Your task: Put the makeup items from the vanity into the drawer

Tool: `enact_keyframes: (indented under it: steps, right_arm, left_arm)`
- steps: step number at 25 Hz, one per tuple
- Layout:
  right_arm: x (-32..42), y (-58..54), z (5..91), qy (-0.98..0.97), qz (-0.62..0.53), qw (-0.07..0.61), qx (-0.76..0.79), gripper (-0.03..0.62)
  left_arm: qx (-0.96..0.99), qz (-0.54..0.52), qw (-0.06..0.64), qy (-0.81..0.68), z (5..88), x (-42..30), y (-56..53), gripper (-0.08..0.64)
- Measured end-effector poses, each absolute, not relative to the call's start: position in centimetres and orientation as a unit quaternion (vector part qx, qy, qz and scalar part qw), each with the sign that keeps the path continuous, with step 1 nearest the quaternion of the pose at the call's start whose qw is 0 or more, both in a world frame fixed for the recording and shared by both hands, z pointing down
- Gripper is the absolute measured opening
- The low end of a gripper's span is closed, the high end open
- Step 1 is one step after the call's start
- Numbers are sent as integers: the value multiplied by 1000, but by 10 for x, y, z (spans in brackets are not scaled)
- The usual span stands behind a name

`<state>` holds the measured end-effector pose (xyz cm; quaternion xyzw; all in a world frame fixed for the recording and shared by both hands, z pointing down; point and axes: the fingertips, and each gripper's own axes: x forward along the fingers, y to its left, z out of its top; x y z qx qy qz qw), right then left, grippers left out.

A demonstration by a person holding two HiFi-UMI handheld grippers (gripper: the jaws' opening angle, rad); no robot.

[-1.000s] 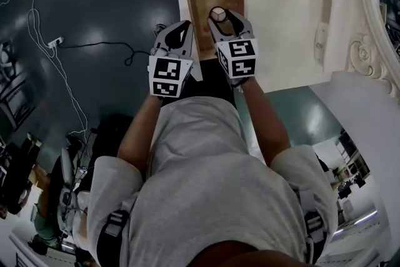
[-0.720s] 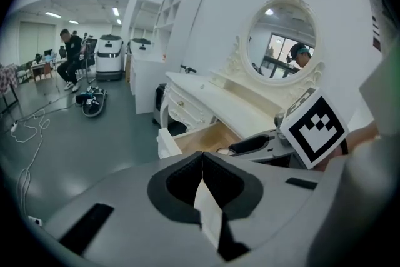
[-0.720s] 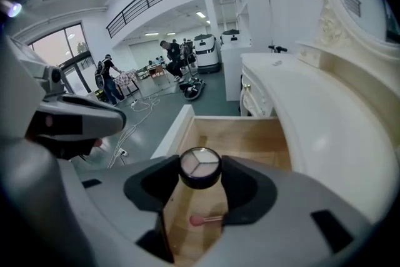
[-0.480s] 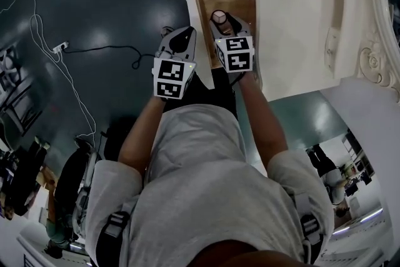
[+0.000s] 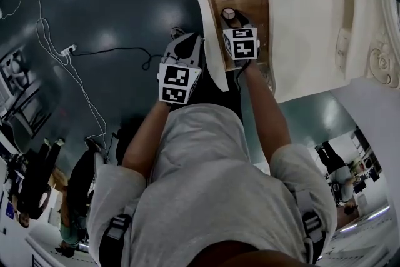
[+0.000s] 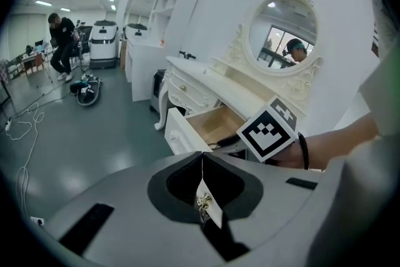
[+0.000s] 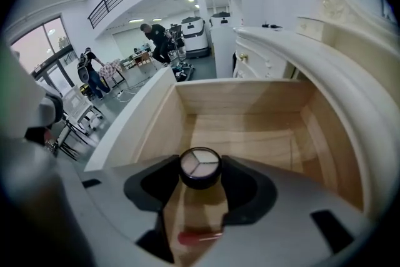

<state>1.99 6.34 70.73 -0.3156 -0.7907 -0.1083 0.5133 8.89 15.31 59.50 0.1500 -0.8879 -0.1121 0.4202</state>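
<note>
Compact (image 7: 200, 162), round and dark with a pale three-part top, is clamped by its sides between the jaws of the right gripper (image 7: 200, 175). It hangs over the open drawer (image 7: 244, 97) and is not yet set down. Below that gripper, on the drawer floor, lies a thin red stick (image 7: 200, 236), likely a lip pencil or the like. By my reading one item is already in and this one is about to join it; it only needs lowering and letting go.

Left gripper (image 6: 202, 159) has its jaws fully together with nothing pinched at the tips. It is held outside the drawer front and does no work. In the gap behind its tips shows a white strip with a small gold knob (image 6: 201, 201). I cannot tell which part of the furniture that is, or whether it touches the gripper.

Farther off, the vanity (image 5: 300, 9) top looks bare where the head view shows it, but the frame edge cuts much of it off. The left gripper view shows only a dark speck (image 6: 186, 55) on it, too small to name. Whether more items wait there is unclear.
</note>
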Motion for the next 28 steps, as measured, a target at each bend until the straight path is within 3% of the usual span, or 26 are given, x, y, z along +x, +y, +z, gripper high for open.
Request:
enact_keyframes:
  steps: [28]
  right_arm:
    - [26,60,720,-788,-130,527,-292,224]
  left_arm:
    - [163,-115,405,-893,581,96,186,8]
